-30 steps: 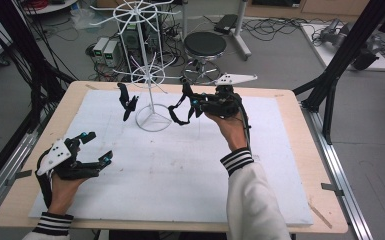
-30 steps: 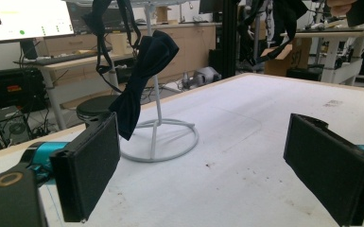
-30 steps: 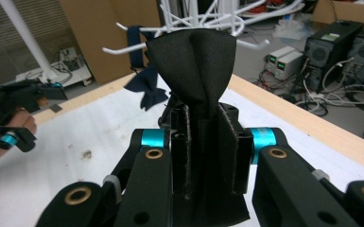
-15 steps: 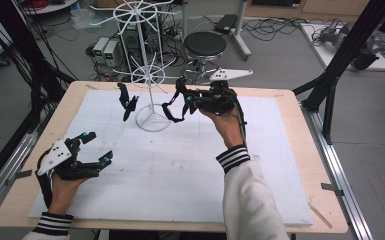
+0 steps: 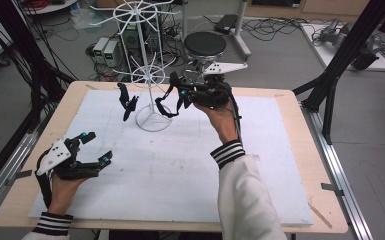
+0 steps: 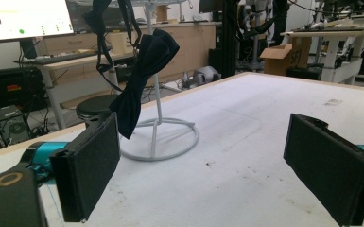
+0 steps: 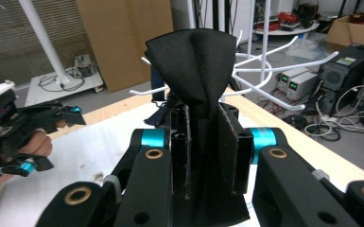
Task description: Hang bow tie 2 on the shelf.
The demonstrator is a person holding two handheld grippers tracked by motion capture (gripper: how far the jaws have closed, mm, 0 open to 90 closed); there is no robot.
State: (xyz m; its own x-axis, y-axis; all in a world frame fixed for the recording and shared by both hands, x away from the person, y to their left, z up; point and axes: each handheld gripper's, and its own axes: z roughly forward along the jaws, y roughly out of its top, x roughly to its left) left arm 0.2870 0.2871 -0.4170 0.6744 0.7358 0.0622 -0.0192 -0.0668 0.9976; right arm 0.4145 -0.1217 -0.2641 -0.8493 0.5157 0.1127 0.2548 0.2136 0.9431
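A white wire rack (image 5: 150, 60) stands on its ring base (image 5: 152, 121) at the back of the white mat (image 5: 180, 170). One black bow tie (image 5: 126, 102) hangs from a spoke on the rack's left; in the left gripper view this hanging bow tie (image 6: 142, 80) dangles beside the pole. My right gripper (image 5: 180, 92) is raised just right of the rack's lower spokes, shut on a second black bow tie (image 7: 203, 85), whose strap loop (image 5: 164, 106) droops below. My left gripper (image 5: 99, 146) rests open at the front left, with nothing between its pads (image 6: 94, 165).
The mat covers a wooden table (image 5: 290, 150). Behind the table stand a round stool (image 5: 205, 45) and electronics boxes (image 5: 107, 50) among cables on the floor. Black frame posts (image 5: 340, 65) rise at both sides.
My right gripper has risen a little and shifted left toward the rack's spokes, carrying the bow tie. The left gripper has stayed put.
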